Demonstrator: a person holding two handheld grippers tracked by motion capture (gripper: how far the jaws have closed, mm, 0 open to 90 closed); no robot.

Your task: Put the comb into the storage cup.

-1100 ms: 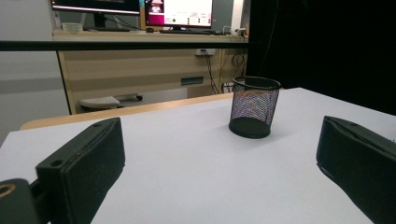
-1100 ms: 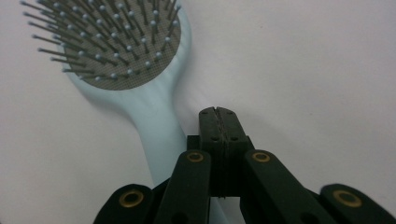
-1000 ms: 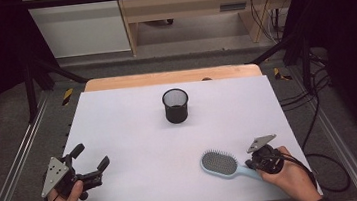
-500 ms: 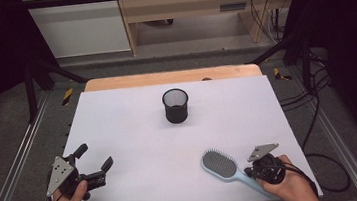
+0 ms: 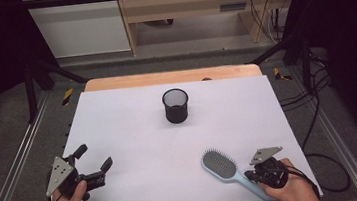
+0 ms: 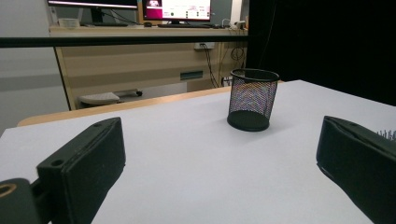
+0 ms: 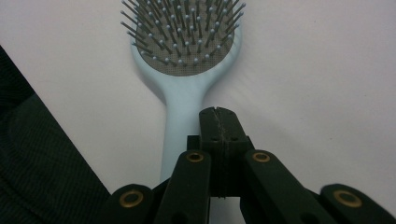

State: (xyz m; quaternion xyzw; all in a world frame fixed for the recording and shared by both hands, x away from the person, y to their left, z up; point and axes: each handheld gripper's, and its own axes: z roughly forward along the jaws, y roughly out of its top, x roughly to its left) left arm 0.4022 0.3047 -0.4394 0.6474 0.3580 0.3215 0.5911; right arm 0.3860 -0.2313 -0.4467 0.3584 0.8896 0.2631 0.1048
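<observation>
light-blue hairbrush [image 7: 187, 60] flat on table, handle under closed right gripper [image 7: 218, 114]

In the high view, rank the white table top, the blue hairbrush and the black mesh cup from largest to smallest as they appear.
1. White table top
2. Blue hairbrush
3. Black mesh cup, though the brush lies nearer the camera.

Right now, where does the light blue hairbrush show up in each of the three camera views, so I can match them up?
High view: the hairbrush lies low and right of centre, handle toward the right gripper.
Left gripper view: a few bristle tips at the right edge, behind the right-hand jaw.
Right gripper view: top centre, bristles up, handle running down under the shut jaws.
Shared landmark: the white table.
</observation>
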